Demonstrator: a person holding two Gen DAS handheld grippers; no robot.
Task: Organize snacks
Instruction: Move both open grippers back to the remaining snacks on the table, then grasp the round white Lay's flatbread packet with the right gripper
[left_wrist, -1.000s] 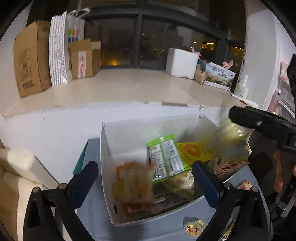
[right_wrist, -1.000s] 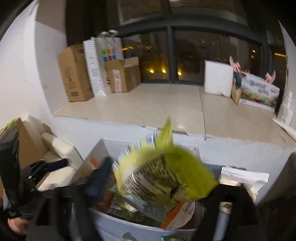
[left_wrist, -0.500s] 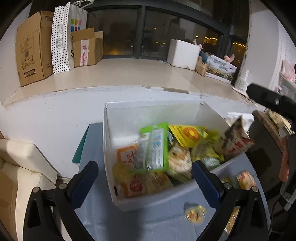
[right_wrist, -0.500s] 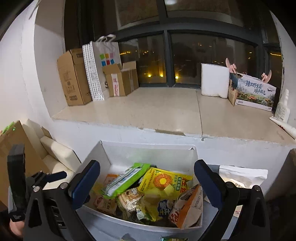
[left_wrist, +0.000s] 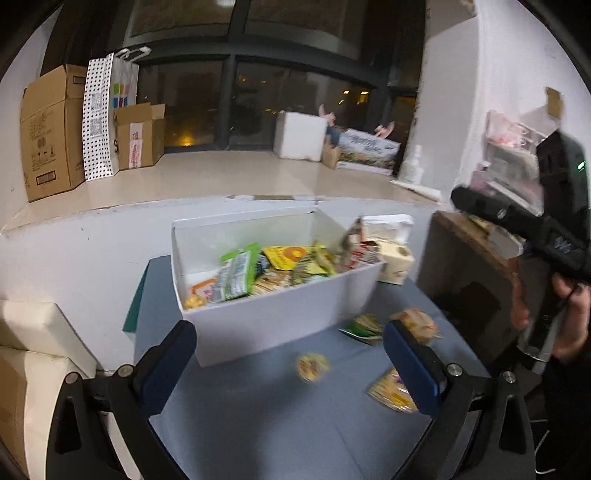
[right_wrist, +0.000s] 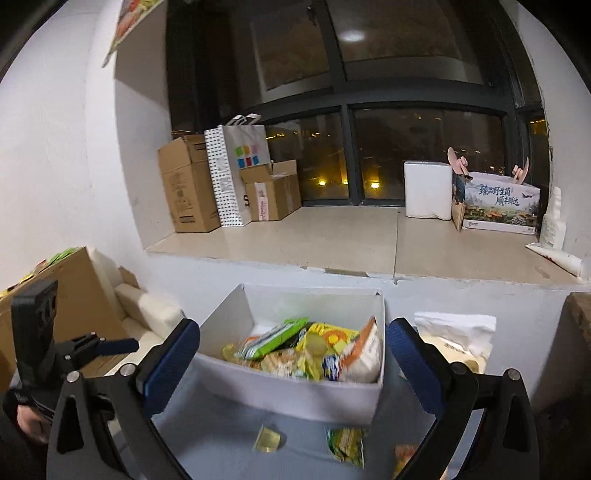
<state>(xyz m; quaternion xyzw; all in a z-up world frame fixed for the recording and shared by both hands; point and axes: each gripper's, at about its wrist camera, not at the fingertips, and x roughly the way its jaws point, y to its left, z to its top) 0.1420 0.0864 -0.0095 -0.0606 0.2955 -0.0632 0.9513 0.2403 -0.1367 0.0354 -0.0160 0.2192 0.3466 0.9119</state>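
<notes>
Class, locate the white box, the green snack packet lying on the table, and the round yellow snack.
white box (left_wrist: 280, 325), left wrist view, front wall.
green snack packet (left_wrist: 364, 325), left wrist view, middle.
round yellow snack (left_wrist: 312, 366), left wrist view, centre.

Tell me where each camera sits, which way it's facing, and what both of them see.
Left wrist: on the left gripper, facing the white box and window; shows its open fingers and the right hand.
Right wrist: on the right gripper, facing the same box head-on; open fingers, left gripper at far left.
Shared: box, green snack packet, sill cartons.
</notes>
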